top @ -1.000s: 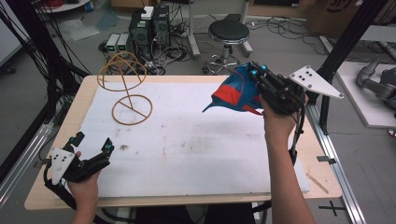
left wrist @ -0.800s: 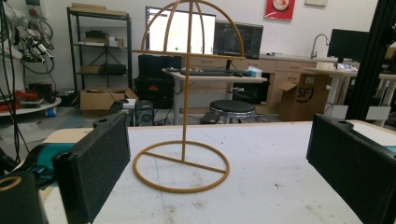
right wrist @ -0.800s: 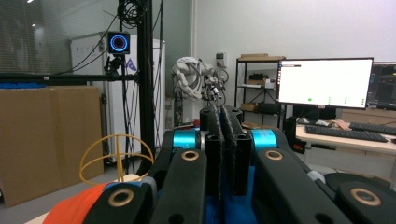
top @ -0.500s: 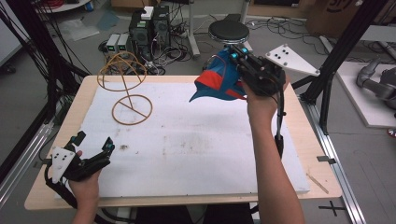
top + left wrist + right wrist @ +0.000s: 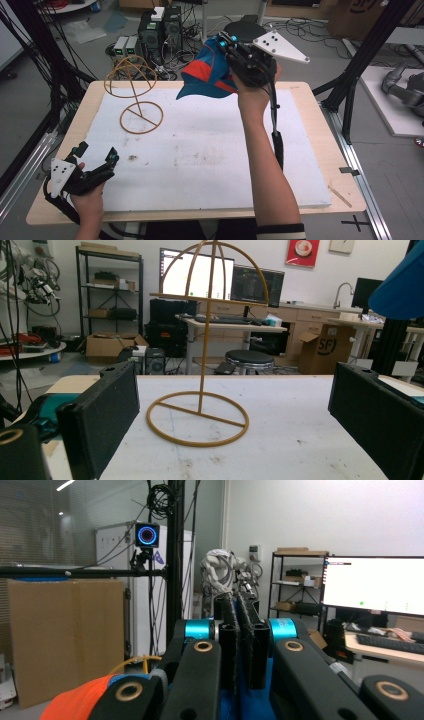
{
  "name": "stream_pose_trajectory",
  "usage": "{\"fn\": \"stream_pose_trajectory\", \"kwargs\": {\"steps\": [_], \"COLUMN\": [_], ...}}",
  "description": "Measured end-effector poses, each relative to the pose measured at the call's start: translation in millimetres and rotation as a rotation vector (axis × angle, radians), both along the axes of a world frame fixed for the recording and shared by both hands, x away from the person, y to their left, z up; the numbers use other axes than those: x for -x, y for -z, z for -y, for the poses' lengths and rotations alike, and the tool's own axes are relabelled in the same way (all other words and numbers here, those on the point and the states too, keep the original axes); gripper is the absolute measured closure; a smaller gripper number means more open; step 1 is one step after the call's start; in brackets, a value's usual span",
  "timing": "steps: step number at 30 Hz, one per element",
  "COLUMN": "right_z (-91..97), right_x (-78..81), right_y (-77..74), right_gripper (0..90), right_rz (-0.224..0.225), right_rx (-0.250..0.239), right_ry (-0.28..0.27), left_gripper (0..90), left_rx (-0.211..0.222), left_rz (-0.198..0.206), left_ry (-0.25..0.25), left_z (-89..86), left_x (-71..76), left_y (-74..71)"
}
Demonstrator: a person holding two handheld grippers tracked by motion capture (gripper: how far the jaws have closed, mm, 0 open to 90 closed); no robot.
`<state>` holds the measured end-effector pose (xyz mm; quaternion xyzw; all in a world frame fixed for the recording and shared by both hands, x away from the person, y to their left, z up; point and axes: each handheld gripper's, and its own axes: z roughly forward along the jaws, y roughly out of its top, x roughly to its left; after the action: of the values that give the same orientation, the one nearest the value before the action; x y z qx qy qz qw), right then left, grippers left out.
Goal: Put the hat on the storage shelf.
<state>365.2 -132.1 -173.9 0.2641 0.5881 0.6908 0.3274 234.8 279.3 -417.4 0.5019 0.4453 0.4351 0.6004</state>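
Note:
A blue and red cap [image 5: 207, 75] hangs in the air over the table's far edge, brim pointing left, with my right gripper [image 5: 225, 45] shut on its crown. In the right gripper view the jaws [image 5: 243, 630] are pressed together on blue cloth, and the cap's orange-red part [image 5: 75, 700] bulges at lower left. A yellow wire hat stand [image 5: 135, 95] rises at the back left of the table, left of the cap. My left gripper [image 5: 96, 152] rests open at the front left. It faces the stand [image 5: 200, 390], and the cap's blue edge [image 5: 400, 287] shows at upper right.
A white mat [image 5: 210, 165] covers the wooden table [image 5: 320, 130]. The right gripper's cable [image 5: 276, 135] hangs beside the forearm. Behind the table stand a black stool [image 5: 247, 30] and computer boxes [image 5: 160, 25] on the floor. Black frame posts [image 5: 360, 75] flank the right side.
The right hand has carried the cap leftward and a little higher, from the back right of the table toward the wire stand. The left gripper has stayed where it was.

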Motion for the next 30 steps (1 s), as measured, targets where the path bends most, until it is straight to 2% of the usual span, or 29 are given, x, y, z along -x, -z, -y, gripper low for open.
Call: {"fn": "stream_pose_trajectory", "kwargs": {"steps": [7, 12, 19, 26, 30], "right_z": [-21.3, -33.5, -55.2, -82.8, -100.8], "right_x": [-14.7, -23.5, -44.8, -60.7, -70.7], "right_y": [-9.9, -16.6, -27.0, -34.0, -40.3], "right_gripper": [88.3, 88.3, 88.3, 88.3, 88.3], "right_rz": [0.014, 0.026, 0.043, 0.069, 0.071], "right_rx": [-0.043, -0.04, -0.038, -0.042, -0.039], "right_ry": [-0.015, -0.019, -0.028, -0.034, -0.037], "left_gripper": [6.6, 6.6, 6.6, 6.6, 6.6], "left_rx": [-0.002, -0.001, 0.007, -0.013, -0.004], "left_rz": [0.0, -0.005, -0.013, -0.019, -0.022], "left_ry": [-0.016, -0.02, -0.024, -0.024, -0.024], "left_z": [-6.7, -9.9, -12.5, -15.4, -18.8], "left_x": [6.1, 8.6, 7.7, 8.9, 9.9], "left_y": [1.0, 1.9, 4.1, 6.0, 7.3]}}
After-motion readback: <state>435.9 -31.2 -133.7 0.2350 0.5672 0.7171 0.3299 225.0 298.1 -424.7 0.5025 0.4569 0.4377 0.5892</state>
